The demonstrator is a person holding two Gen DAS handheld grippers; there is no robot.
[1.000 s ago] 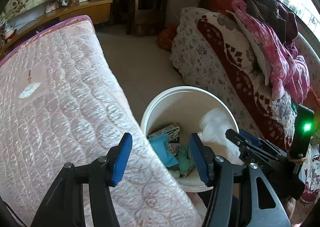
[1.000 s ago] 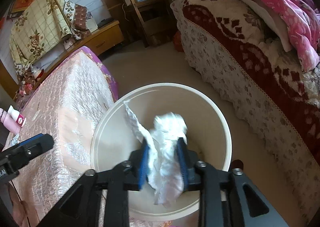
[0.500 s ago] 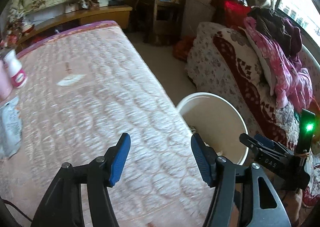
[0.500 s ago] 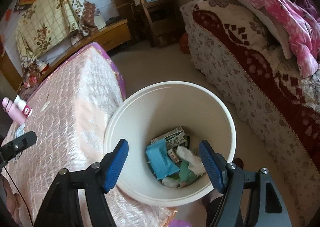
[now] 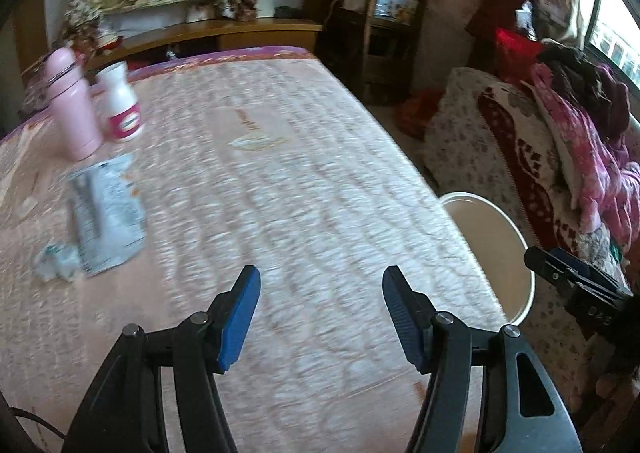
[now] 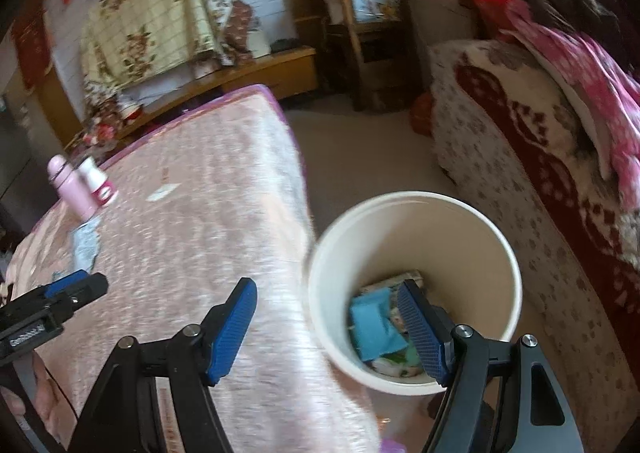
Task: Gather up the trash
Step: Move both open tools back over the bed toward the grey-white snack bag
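My left gripper (image 5: 321,315) is open and empty over the pink quilted bed (image 5: 280,193). An empty silver-blue wrapper (image 5: 106,209) and a small crumpled scrap (image 5: 56,261) lie on the bed to its far left. My right gripper (image 6: 328,327) is open and empty at the bed's edge, its right finger over the white bin (image 6: 460,225). The bin holds a blue packet (image 6: 374,327), a small box and other scraps. The bin also shows in the left wrist view (image 5: 492,229), at the bed's right edge.
A pink flask (image 5: 72,105) and a white bottle with a red label (image 5: 120,101) stand on the bed's far left. A sofa with a floral cover and pink clothes (image 5: 560,157) is right of the bin. A wooden shelf (image 5: 384,33) stands at the back.
My right gripper opened and let the white tissue fall into the bin, then shifted left toward the bed. My left gripper swung left from the bin over the bed, bringing the wrapper into view.
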